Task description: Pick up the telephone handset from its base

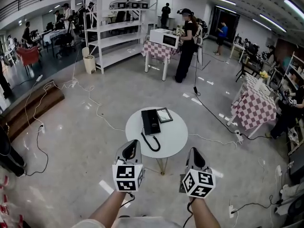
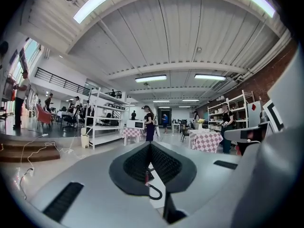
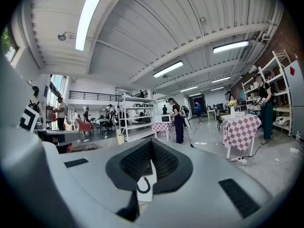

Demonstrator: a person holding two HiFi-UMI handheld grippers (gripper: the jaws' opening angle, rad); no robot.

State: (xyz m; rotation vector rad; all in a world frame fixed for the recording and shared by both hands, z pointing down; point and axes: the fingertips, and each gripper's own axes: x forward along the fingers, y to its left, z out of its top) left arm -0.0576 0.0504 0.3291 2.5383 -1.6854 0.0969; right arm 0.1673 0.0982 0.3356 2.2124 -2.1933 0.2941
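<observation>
Resting on round white table [image 1: 176, 137], black telephone [image 1: 151, 121]

You have bright, even light from long ceiling tubes [image 2: 102, 1], with daylight coming through windows [image 2: 29, 51] at 9 o'clock in the left gripper view. The glossy floor [image 1: 85, 141] shows small white glare patches, and shadows under the round table [image 1: 178, 141] are weak. All three views bulge like a fisheye, and the gripper views have black corners. Their nearest foreground is soft, while the far room is sharp.
</observation>
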